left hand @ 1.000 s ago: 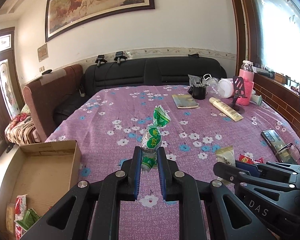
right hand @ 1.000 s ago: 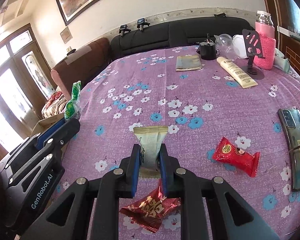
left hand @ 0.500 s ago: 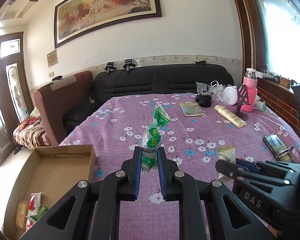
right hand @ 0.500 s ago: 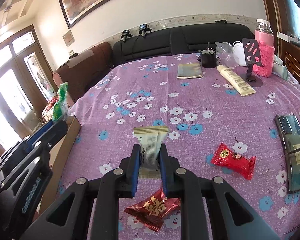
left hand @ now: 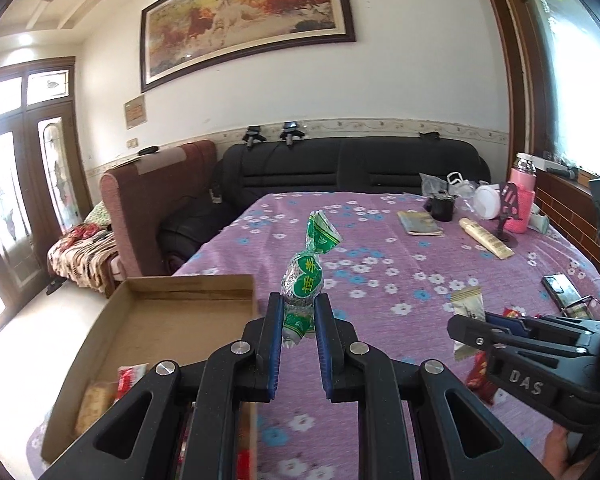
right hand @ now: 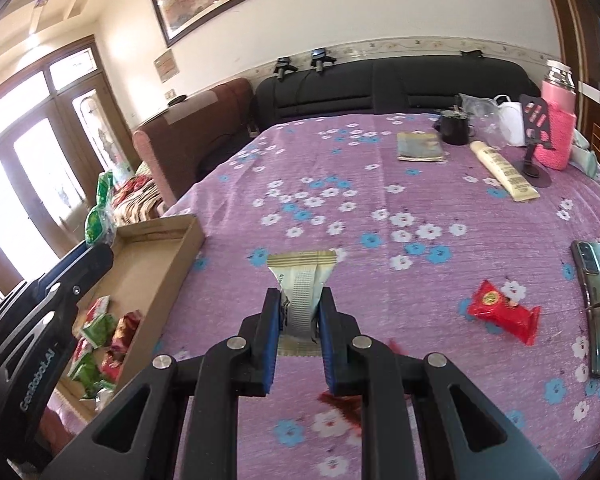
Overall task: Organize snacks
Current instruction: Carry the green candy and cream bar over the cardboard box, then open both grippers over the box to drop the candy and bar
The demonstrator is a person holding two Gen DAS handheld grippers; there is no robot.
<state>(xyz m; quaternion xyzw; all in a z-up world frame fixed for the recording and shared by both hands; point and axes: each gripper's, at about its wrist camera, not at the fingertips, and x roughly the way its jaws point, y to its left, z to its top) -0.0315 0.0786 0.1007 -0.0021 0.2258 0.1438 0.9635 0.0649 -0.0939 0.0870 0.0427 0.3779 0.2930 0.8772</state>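
Both grippers are pinching 1 snack each: left gripper (left hand: 296,312) is squeezing the green candy (left hand: 303,280), right gripper (right hand: 299,312) is clamping the beige packet (right hand: 302,280). The box (right hand: 160,248) at 9 o'clock is already holding several snacks, and the red packet (right hand: 504,312) at 3 o'clock is waiting on the table (right hand: 380,184).

A cardboard box (right hand: 156,240) sits at the table's (right hand: 380,184) left edge, with several snack packets (right hand: 100,336) lying in its near end. On the table to the right, a wrapped snack (right hand: 504,312) lies near a phone (right hand: 596,300) at the right edge. At the far right stand a mug (right hand: 456,128), a bottle (right hand: 558,124) and a stand (right hand: 534,140), with a tube (right hand: 504,172) lying before them and a booklet (right hand: 420,146) to their left. A sofa (right hand: 380,88) runs behind the table.
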